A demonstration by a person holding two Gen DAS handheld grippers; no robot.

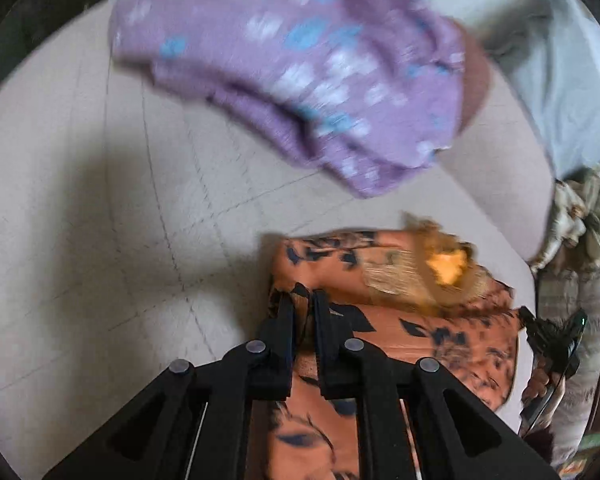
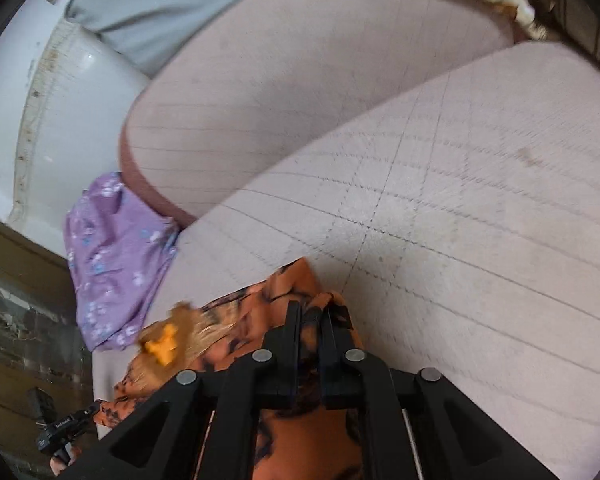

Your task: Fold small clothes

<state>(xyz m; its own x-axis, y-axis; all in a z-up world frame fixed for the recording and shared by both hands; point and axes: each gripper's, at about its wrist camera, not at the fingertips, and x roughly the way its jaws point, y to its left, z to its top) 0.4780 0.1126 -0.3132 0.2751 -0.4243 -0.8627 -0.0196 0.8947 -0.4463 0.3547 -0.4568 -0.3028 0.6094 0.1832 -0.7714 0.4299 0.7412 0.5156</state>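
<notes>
Left gripper pinched tight on the orange cloth with dark leaves – black jaws close together, cloth bunched between them. Right gripper clamped on another edge of the same orange cloth. Orange cloth low over the pale checked bed sheet, a tan and yellow patch on top. Purple flowered cloth farther back, at the sheet's edge. Grey cloth beyond – all blurry.
</notes>
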